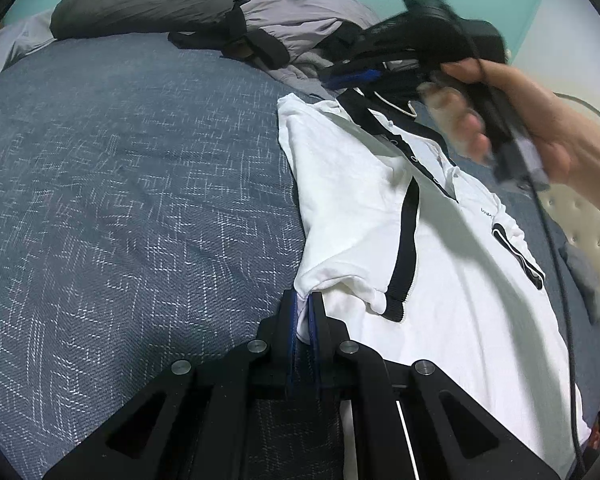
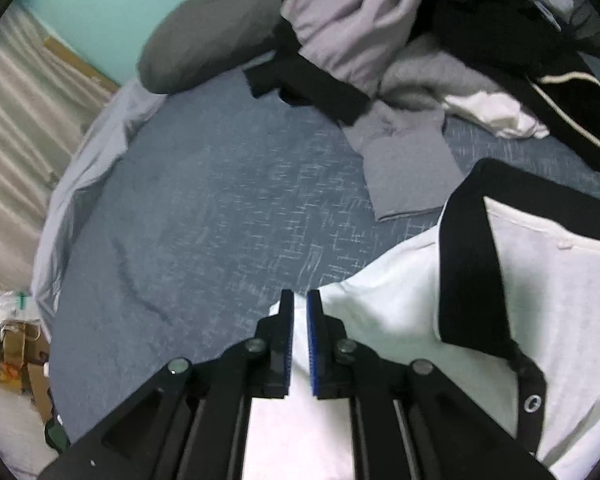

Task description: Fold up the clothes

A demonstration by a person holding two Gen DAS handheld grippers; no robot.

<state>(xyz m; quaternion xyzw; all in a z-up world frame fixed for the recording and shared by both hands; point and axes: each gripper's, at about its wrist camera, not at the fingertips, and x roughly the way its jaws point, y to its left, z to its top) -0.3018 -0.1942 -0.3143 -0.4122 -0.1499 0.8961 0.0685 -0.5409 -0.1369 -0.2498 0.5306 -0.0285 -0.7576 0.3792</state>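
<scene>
On the blue woven bedspread (image 1: 140,200), the white black-trimmed polo shirt (image 1: 380,220) lies barely folded; left claw (image 1: 304,320) pinches its side edge, right claw (image 2: 300,340), slightly parted, straddles its shoulder. The clothes pile (image 2: 400,60) waits.

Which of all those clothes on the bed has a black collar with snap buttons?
The white polo shirt lying flat nearest both grippers; the grey and black garments are heaped further back by the pillow.

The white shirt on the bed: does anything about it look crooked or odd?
Yes. The white shirt lies unevenly: its sleeve is bunched and folded over the front where the left gripper pinches it, and the black collar is flipped askew.
</scene>
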